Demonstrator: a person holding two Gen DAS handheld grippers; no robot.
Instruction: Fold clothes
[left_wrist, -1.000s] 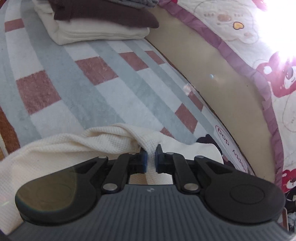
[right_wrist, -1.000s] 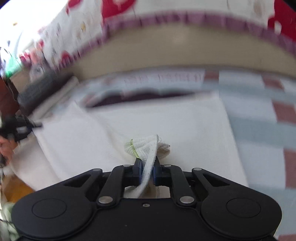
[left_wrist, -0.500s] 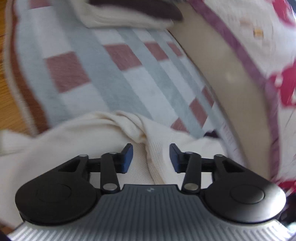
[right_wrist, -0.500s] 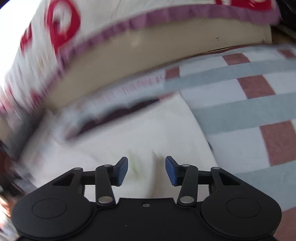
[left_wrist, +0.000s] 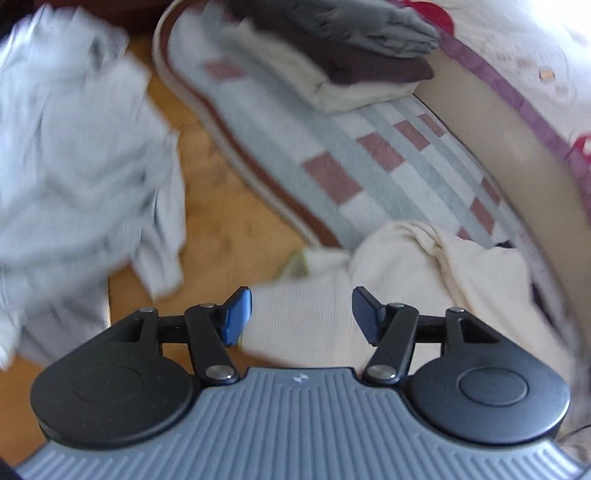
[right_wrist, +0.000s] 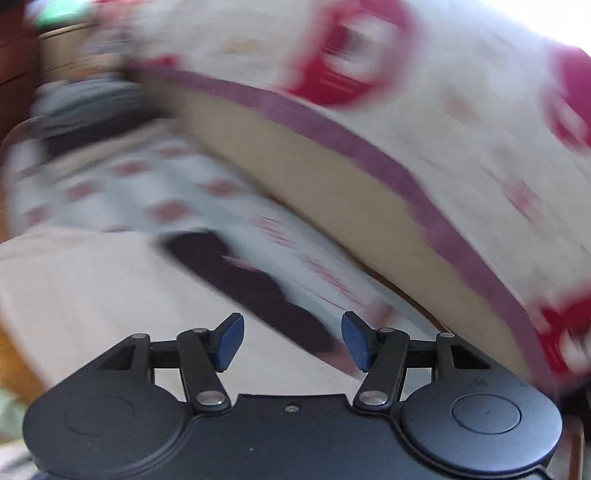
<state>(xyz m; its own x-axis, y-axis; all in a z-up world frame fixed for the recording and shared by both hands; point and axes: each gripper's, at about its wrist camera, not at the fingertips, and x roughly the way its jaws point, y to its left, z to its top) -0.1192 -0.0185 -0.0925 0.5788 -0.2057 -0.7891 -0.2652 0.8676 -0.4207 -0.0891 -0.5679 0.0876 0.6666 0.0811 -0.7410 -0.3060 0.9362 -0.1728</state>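
A cream knitted garment lies bunched on the checked mat, its near part hanging over the mat's edge. My left gripper hovers above it with its jaws opening and nothing pressed between the blue pads. In the right wrist view, which is badly blurred, the same cream garment spreads at lower left with a dark band across it. My right gripper is above it, jaws opening, pads apart from the cloth.
A stack of folded clothes, grey on dark brown on cream, sits at the mat's far end. A loose pale grey pile lies on the wooden floor at left. A bed edge with purple-trimmed bedding runs along the right.
Both grippers let go of the cream garment and spread their jaws. The left view swung left and back, bringing the floor and grey pile into sight. The right view swept along the bed edge.
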